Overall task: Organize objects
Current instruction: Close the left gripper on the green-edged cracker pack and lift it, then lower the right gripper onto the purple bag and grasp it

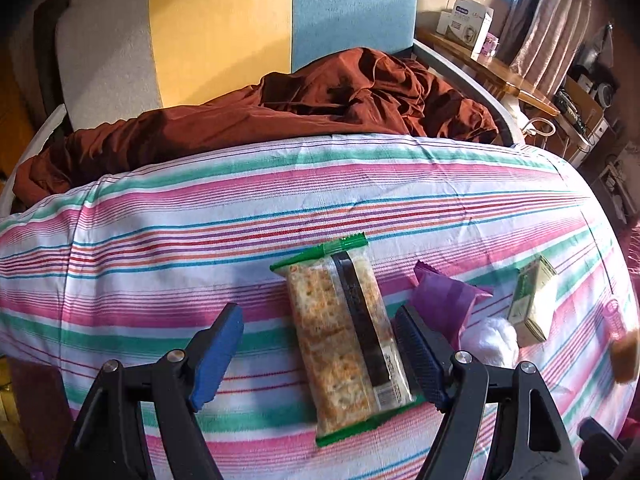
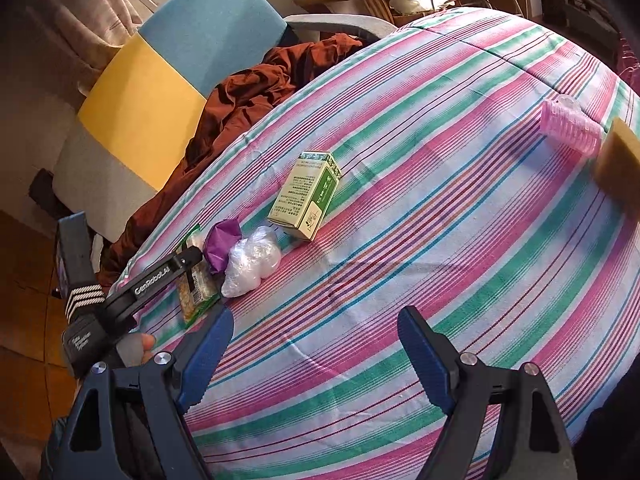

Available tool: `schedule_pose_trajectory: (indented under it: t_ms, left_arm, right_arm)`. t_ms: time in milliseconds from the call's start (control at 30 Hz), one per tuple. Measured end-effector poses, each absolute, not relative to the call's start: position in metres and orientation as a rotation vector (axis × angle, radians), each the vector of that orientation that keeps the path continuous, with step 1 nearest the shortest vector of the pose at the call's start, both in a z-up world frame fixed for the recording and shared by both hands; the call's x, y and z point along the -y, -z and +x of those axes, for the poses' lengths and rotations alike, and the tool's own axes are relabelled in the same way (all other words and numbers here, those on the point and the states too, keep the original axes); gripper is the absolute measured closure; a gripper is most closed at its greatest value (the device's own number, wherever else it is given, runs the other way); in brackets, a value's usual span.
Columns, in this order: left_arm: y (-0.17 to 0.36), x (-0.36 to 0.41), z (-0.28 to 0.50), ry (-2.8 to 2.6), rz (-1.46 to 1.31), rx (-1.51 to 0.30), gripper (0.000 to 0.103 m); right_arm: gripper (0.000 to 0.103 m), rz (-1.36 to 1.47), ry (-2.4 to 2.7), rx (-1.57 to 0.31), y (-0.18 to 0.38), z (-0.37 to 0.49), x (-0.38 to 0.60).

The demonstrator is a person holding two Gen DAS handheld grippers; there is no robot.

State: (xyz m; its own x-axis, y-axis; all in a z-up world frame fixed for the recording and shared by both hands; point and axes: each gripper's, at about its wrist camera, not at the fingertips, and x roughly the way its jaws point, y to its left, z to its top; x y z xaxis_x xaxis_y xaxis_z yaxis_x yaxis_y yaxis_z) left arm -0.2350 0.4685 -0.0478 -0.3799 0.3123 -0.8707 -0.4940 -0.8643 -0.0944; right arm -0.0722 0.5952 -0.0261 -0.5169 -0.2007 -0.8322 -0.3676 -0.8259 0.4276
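A cracker packet with green ends (image 1: 348,336) lies on the striped bedcover (image 1: 200,208) between the fingers of my left gripper (image 1: 320,354), which is open around it without touching. A purple wrapper (image 1: 444,300), a white plastic wad (image 1: 490,342) and a green-white box (image 1: 532,304) lie to its right. In the right wrist view my right gripper (image 2: 316,354) is open and empty over the bedcover (image 2: 440,280). Ahead of it lie the box (image 2: 308,196), the wad (image 2: 252,262), the wrapper (image 2: 220,244) and the packet (image 2: 196,284) under the left gripper.
A pink hair roller (image 2: 570,124) and a tan block (image 2: 620,164) lie at the right edge of the bed. A rust-brown cloth (image 1: 280,112) is bunched against a blue, yellow and grey headboard (image 1: 224,28). A wooden side table (image 1: 492,68) with boxes stands beyond.
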Motion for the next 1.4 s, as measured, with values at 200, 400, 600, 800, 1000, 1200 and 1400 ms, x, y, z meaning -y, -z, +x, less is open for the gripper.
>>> schedule_pose_trajectory:
  t_ms: [200,400,600,800,1000,1200,1400]
  left_arm:
    - [0.062,-0.483,-0.242,-2.272,-1.345,-0.344,0.026]
    - [0.060,-0.468,-0.223,-2.272,-1.270,-0.386,0.056]
    - [0.062,-0.443,-0.181,-2.277,-1.247,-0.381,0.057]
    - [0.062,-0.418,-0.125,-2.279,-1.253,-0.368,0.057]
    - [0.062,-0.387,-0.063,-2.270,-1.200,-0.364,0.057]
    - [0.064,-0.365,-0.016,-2.273,-1.080,-0.389,0.057]
    - [0.067,-0.359,-0.007,-2.268,-0.997,-0.383,0.057]
  right_arm:
    - [0.017,-1.501,-2.488,-0.871,0.029,-0.073,-0.596]
    - [0.017,-1.482,-2.485,-0.850,0.028,-0.074,-0.598]
    - [0.017,-1.451,-2.462,-0.865,0.027,-0.072,-0.606]
    - [0.017,-1.432,-2.427,-0.902,0.029,-0.068,-0.615]
    - [0.017,-1.434,-2.436,-0.905,0.028,-0.065,-0.613]
    - [0.018,-1.466,-2.563,-0.995,0.023,-0.069,-0.598]
    - [0.021,-1.548,-2.684,-1.082,0.019,-0.078,-0.574]
